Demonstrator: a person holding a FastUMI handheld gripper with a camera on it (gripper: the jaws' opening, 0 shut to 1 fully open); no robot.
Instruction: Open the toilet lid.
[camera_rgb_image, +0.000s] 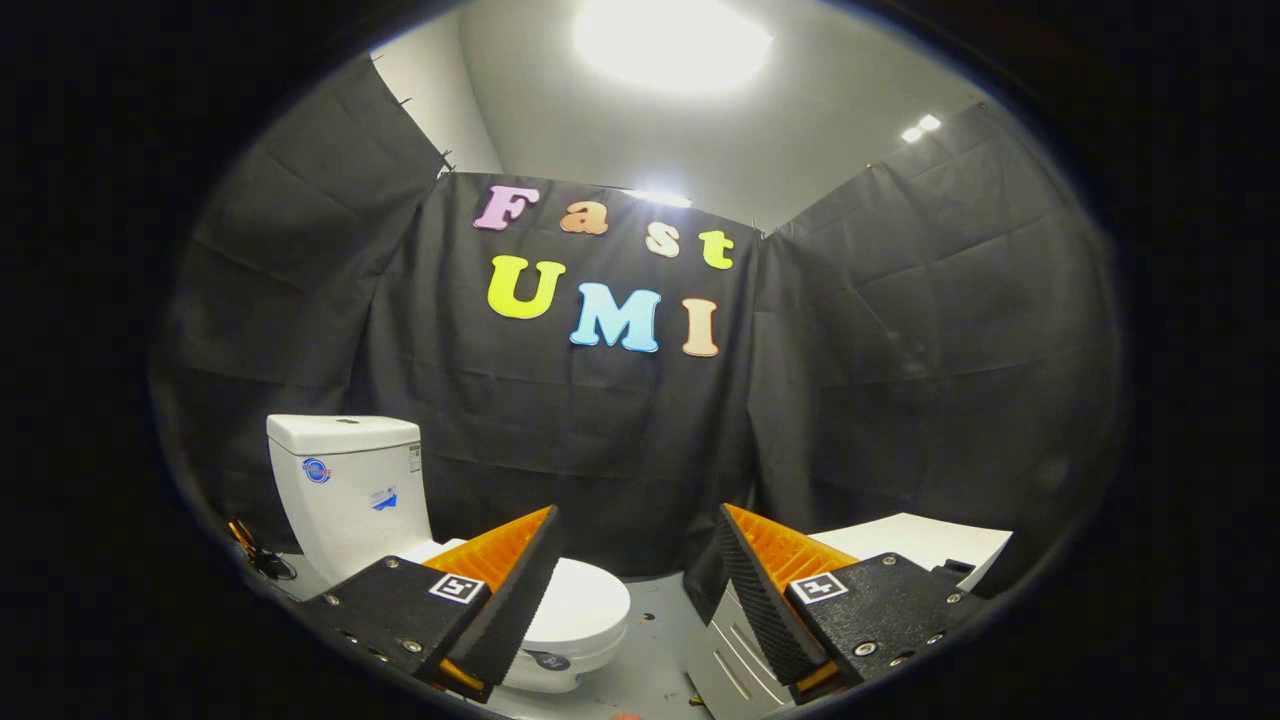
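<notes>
A white toilet stands on the floor to the left, with its tank (350, 485) upright against the black cloth wall. Its lid (580, 605) lies flat and closed over the bowl, partly hidden behind my left finger (505, 590). My gripper (640, 545) is open, with a wide gap between the fingers and nothing held. It hovers above and short of the toilet, and the lid's front edge lies just beyond the left fingertip. The right finger (760, 590) stands in front of a white cabinet.
A low white cabinet (920, 540) with drawers (735, 665) stands on the right, close to the toilet. Grey floor (655, 615) runs between them. Dark cables (262, 560) lie beside the tank on the left. Black cloth walls close in behind and on both sides.
</notes>
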